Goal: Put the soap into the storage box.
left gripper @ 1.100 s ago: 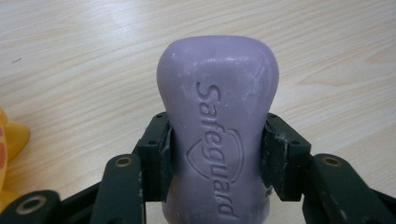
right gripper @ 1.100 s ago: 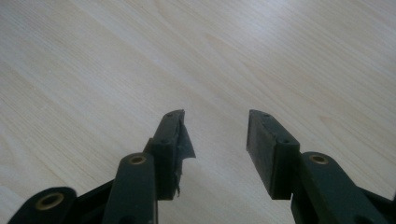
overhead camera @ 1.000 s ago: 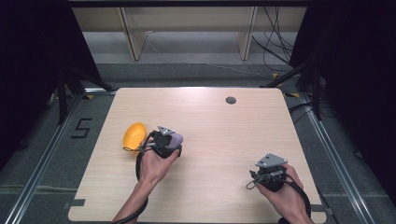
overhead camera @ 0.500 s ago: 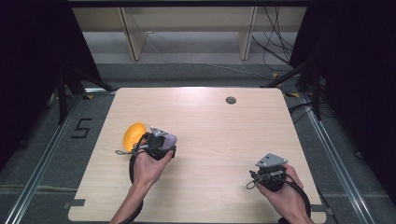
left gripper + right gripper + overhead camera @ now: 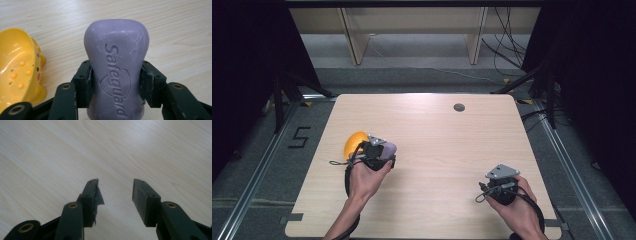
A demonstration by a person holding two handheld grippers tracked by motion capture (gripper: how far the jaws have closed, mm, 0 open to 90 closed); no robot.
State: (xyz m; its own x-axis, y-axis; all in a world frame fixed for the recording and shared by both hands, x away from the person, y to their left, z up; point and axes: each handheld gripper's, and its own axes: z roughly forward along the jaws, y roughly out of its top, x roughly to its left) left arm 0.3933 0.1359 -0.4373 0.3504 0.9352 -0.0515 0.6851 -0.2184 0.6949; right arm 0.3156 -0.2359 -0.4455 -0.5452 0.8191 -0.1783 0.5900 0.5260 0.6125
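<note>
Left tongs [image 5: 115,82] clamped on purple Safeguard soap bar [image 5: 117,62], yellow soap dish [image 5: 18,70] just beside at 9 o'clock. Right tongs [image 5: 115,195] agape, empty, over bare worktop [image 5: 452,140] at 5 o'clock.

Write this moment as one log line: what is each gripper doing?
left gripper: shut on soap, beside yellow dish | right gripper: open, empty, over table
</note>
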